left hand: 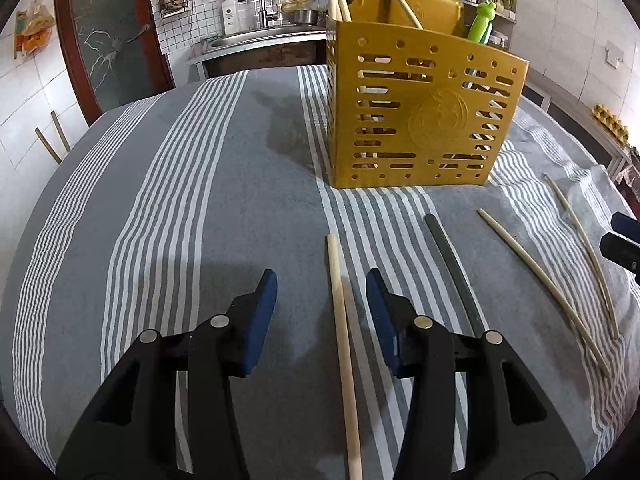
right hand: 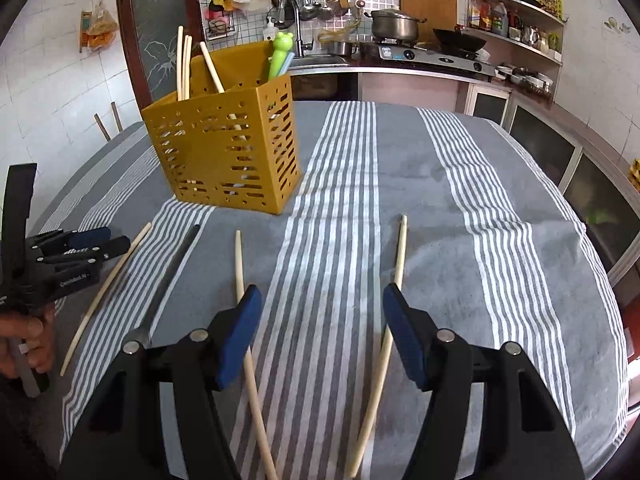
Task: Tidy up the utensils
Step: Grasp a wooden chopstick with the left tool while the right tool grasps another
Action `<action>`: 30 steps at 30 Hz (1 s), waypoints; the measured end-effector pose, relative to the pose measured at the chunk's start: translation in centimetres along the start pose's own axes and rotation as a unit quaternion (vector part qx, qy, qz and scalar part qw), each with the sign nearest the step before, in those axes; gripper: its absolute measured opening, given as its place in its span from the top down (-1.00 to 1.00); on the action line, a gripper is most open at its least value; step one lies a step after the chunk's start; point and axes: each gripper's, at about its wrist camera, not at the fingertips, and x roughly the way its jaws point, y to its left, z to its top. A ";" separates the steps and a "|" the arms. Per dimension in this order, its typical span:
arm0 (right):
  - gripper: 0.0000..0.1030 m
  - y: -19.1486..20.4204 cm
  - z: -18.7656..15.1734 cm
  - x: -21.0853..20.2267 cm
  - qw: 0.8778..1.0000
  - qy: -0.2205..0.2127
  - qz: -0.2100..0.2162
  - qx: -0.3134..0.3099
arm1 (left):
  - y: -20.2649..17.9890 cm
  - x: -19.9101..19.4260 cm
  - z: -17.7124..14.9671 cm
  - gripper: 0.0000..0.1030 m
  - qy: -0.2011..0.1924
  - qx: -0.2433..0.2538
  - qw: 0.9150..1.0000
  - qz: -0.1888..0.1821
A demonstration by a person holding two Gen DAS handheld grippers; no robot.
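Note:
A yellow slotted utensil holder [left hand: 420, 108] stands on the striped cloth and shows in the right wrist view too [right hand: 228, 148]; it holds wooden chopsticks and a green frog-topped utensil [right hand: 278, 54]. My left gripper [left hand: 322, 292] is open, low over the cloth, with a wooden chopstick [left hand: 342, 344] lying between its jaws. To its right lie a dark utensil [left hand: 456, 272] and two more chopsticks [left hand: 536, 284]. My right gripper [right hand: 322, 308] is open above two chopsticks [right hand: 248, 344], one by each finger. The left gripper shows at the left edge of the right wrist view [right hand: 86, 248].
The grey-and-white striped cloth [right hand: 440, 208] covers the table. Behind it are a sink [left hand: 256, 34], a stove with a pot [right hand: 394, 26] and shelves with bottles. The table's far and right edges drop off near cabinets.

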 end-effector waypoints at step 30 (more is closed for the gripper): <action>0.89 5.9 2.2 7.9 0.993 0.101 0.019 -0.050 | -2.0 2.8 1.5 0.91 0.054 0.019 0.998 -0.022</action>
